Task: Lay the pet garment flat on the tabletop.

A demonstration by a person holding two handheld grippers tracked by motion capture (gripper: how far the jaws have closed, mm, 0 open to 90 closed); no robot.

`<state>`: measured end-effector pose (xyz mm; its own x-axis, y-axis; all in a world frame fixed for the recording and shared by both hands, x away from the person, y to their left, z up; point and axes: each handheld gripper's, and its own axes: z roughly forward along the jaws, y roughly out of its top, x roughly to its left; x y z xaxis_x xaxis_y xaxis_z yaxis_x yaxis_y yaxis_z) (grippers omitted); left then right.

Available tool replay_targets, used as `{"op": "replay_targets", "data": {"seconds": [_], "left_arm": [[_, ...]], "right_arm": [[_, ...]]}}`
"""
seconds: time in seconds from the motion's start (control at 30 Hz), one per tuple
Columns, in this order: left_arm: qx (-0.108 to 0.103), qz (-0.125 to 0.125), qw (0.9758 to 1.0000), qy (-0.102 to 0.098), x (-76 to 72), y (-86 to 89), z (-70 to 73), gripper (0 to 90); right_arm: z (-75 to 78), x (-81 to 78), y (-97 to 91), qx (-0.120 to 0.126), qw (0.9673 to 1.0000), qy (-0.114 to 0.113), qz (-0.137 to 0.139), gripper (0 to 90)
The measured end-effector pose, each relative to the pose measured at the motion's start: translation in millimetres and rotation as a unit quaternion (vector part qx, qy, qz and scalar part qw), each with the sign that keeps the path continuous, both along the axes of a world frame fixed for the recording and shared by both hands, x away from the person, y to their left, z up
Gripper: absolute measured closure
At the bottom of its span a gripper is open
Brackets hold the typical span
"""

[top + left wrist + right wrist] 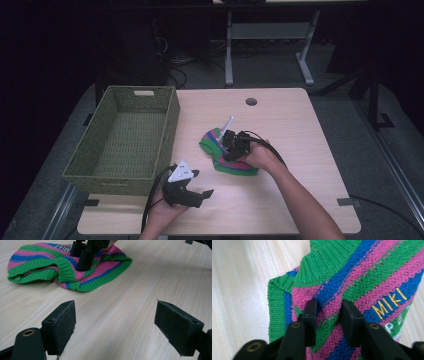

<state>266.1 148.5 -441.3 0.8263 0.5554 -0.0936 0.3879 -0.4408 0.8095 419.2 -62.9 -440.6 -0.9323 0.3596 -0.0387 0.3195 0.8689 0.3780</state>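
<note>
A small knitted garment [212, 146] striped pink, green and blue lies crumpled at the middle of the table, with yellow letters "MIKI" [388, 303] on one blue stripe. My right gripper [231, 146] points down into it. In the right gripper view its jaws pinch a fold of the knit [362, 272], so the right gripper [328, 307] is shut on the fabric. My left gripper [204, 194] rests near the table's front edge, apart from the garment [50, 267]. Nothing sits between the wide-open jaws of the left gripper [115, 315], which aims toward the right gripper [86, 261].
An olive woven basket [115, 172] stands along the table's left side, close to my left hand. A round cable hole [251, 101] sits near the far edge. Bare wood [300, 150] lies to the right of the garment, and dark floor surrounds the table.
</note>
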Motion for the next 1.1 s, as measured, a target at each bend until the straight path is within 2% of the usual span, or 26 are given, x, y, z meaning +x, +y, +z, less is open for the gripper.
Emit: {"op": "replay_targets", "data": {"seconds": [0.13,0.57,0.73,1.1], "left_arm": [[0.001,0.0,1.0,0.0,-0.3,-0.1,0.2,17.0],[-0.006,0.008,1.0,0.0,1.0,6.1,1.4,17.2],[-0.006,0.009,0.9999,-0.001,0.5,6.4,1.8,17.2],[-0.007,0.01,0.9999,0.0,0.2,6.3,1.9,17.2]], "right_arm": [[0.4,0.3,1.6,-0.007,1.0,-0.006,-0.003,74.2],[0.9,5.2,-8.6,0.029,0.9994,0.013,-0.016,77.7],[5.5,5.4,-12.7,0.042,0.9987,0.019,-0.021,78.6],[23.6,4.0,-27.8,0.069,0.9969,0.015,-0.033,80.0]]}}
